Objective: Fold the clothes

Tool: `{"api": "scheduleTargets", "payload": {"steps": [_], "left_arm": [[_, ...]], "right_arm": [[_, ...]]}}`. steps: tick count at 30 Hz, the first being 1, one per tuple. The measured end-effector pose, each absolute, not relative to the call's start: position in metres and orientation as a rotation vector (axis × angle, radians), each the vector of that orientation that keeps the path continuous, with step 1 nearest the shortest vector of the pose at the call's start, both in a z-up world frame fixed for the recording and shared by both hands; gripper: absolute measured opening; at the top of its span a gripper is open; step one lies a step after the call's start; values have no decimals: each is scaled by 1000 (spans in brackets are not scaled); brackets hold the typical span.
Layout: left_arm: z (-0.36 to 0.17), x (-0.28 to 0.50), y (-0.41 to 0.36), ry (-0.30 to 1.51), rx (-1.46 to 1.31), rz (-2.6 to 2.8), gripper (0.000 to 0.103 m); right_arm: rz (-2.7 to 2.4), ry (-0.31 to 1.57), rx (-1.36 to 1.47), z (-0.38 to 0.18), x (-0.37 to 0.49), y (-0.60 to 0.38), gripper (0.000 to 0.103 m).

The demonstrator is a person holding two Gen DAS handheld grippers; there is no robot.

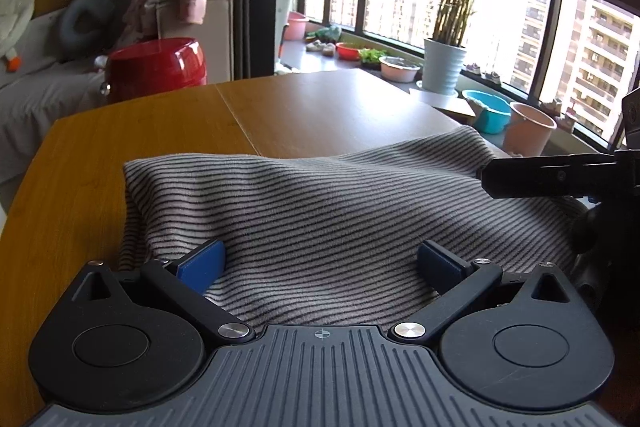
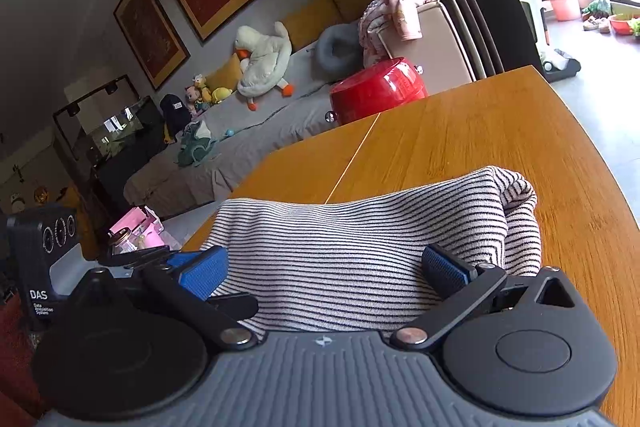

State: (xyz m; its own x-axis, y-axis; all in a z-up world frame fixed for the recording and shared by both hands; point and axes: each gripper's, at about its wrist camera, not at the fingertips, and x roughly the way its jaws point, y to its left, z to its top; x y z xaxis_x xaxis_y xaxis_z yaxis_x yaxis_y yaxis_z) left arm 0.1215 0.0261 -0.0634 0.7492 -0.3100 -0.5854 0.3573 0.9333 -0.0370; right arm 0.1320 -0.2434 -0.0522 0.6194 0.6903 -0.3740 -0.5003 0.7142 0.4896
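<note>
A folded garment with thin black and pale stripes (image 1: 340,211) lies on the wooden table (image 1: 120,139). My left gripper (image 1: 320,263) hangs just over its near edge, open wide. The cloth runs under and between the blue pads (image 1: 204,261), which stand apart from it. In the right wrist view the same striped garment (image 2: 360,235) has a rolled fold at its right end. My right gripper (image 2: 324,269) is open wide above its near edge, with nothing pinched. One black finger (image 1: 552,179) of the right gripper reaches in over the garment's right end in the left wrist view.
A red round stool (image 1: 156,67) and a grey sofa (image 2: 248,143) with plush toys stand beyond the table's far edge. Basins and a potted plant (image 1: 444,67) line the window sill. A pink box (image 2: 136,227) sits off the table's left side.
</note>
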Motion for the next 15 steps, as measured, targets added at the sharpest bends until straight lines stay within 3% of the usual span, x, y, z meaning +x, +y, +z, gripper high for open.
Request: {"api": "scheduleTargets", "payload": {"steps": [8,15], "left_arm": [[-54,188,56,584,-77,-393,103],[-29,155,84,599,-252,-414,103]], "right_arm": [[661,607,290,-47,113,-218,103],[777,585,78,-23,81,-198,103]]}}
